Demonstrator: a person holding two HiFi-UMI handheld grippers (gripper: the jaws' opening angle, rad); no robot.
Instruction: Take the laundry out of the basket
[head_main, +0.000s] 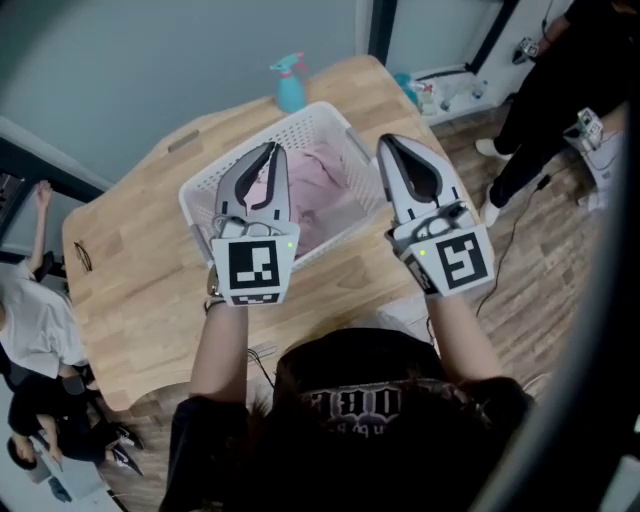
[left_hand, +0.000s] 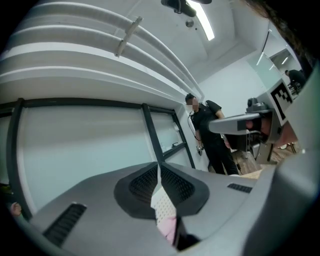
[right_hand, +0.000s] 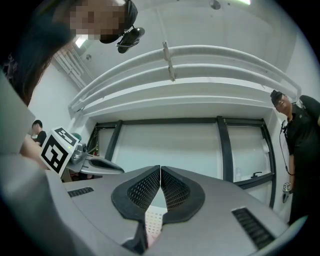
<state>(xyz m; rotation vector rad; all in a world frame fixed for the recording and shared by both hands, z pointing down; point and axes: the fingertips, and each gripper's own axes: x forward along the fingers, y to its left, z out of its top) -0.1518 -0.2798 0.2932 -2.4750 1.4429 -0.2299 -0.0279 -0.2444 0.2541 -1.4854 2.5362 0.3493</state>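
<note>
A white slotted laundry basket (head_main: 300, 115) stands on the wooden table (head_main: 130, 270) with pink laundry (head_main: 325, 175) heaped inside. My left gripper (head_main: 270, 148) hovers over the basket's left half, shut, with nothing between its pads. My right gripper (head_main: 384, 142) hangs above the basket's right rim, also shut and empty. In the left gripper view the jaws (left_hand: 158, 167) meet tip to tip; below them a strip of basket mesh (left_hand: 161, 202) and pink laundry (left_hand: 167, 227) shows. The right gripper view has its jaws (right_hand: 160, 167) closed, with basket mesh (right_hand: 155, 220) beneath.
A teal spray bottle (head_main: 290, 85) stands on the table behind the basket. A person in black (head_main: 560, 90) stands at the far right on the wood floor. Other people (head_main: 30, 320) sit at the left edge. A glass partition lies beyond the table.
</note>
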